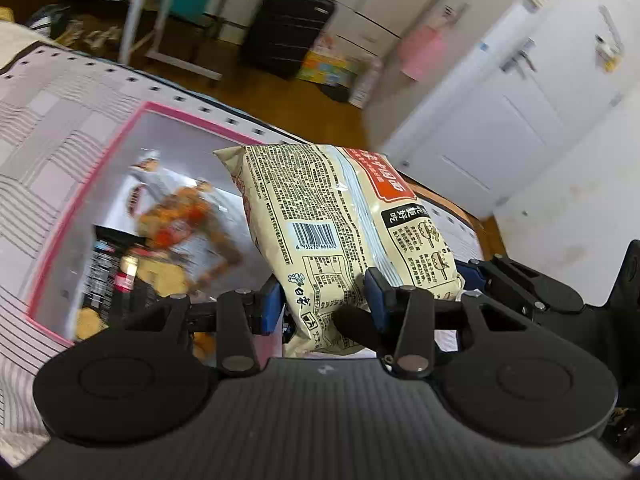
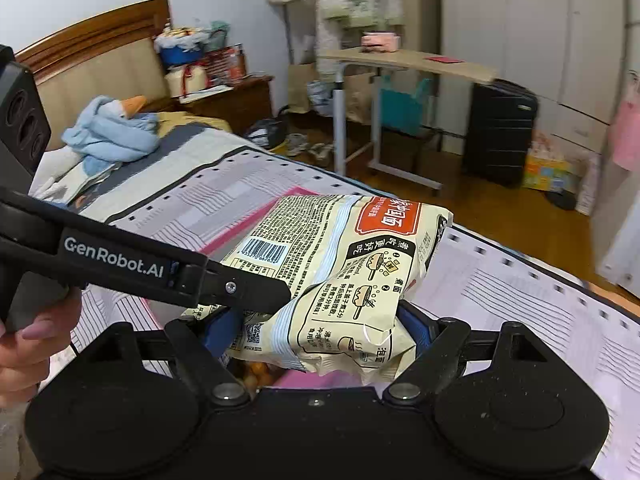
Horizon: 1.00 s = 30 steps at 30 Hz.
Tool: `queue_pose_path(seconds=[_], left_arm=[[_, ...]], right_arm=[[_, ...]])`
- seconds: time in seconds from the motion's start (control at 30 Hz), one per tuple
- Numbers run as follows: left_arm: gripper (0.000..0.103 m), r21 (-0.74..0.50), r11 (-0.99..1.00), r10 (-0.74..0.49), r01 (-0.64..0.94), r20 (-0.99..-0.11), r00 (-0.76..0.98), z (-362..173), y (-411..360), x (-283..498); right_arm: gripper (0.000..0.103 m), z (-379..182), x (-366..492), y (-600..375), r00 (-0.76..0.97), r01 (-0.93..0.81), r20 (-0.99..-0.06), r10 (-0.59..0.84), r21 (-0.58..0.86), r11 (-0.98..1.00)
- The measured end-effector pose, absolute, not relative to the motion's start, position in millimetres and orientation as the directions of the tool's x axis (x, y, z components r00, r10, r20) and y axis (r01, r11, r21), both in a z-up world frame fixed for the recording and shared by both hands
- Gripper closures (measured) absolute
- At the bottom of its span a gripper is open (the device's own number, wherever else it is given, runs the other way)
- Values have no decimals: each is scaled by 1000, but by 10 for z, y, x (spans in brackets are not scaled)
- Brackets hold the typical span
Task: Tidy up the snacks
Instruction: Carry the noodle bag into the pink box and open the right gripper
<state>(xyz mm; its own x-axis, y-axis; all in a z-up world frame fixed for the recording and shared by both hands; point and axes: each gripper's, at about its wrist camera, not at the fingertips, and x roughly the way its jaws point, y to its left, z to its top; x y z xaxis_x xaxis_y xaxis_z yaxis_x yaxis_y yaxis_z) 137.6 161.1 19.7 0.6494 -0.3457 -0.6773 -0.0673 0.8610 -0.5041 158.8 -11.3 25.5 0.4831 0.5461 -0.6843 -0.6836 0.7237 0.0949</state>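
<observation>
A cream instant-noodle packet with a barcode and a red label is held above a pink-rimmed clear box on the bed. My left gripper is shut on the packet's near end. My right gripper is shut on the same packet from the other side. The left gripper's black arm crosses the right wrist view and touches the packet. Inside the box lie other snack packs, blurred.
The bed has a striped grey-and-white cover. A blue plush goose lies near the headboard. Beyond the bed are a wooden floor, a rolling desk, a black suitcase and white wardrobe doors.
</observation>
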Motion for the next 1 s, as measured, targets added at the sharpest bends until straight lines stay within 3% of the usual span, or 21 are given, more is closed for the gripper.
queue_pose_path(seconds=[0.37, 0.47, 0.67, 0.77, 0.83, 1.0], left_arm=[[61, -452, 853, -219, -260, -763, 608, -573, 2182, 1972], [60, -405, 863, -164, -301, -789, 591, -754, 2234, 2055], [53, -340, 893, -98, -296, -788, 608, -767, 2223, 2053], [50, -225, 921, 27, -319, -778, 627, -719, 2137, 1981], [50, -176, 931, 74, -319, -766, 639, -684, 2104, 1923], [49, -231, 925, 40, -303, -732, 680, -498, 2097, 1696]], right_arm=[[17, -561, 2275, 482, 329, -767, -720, 611, 174, 618], [11, -723, 2305, 620, 330, -782, -732, 596, 142, 607], [4, -666, 2142, 684, 402, -803, -741, 538, -4, 596], [4, -614, 1974, 554, 455, -786, -730, 509, -60, 616], [4, -556, 1883, 417, 479, -765, -706, 521, -46, 642], [4, -456, 1601, 4, 540, -686, -647, 538, 31, 726]])
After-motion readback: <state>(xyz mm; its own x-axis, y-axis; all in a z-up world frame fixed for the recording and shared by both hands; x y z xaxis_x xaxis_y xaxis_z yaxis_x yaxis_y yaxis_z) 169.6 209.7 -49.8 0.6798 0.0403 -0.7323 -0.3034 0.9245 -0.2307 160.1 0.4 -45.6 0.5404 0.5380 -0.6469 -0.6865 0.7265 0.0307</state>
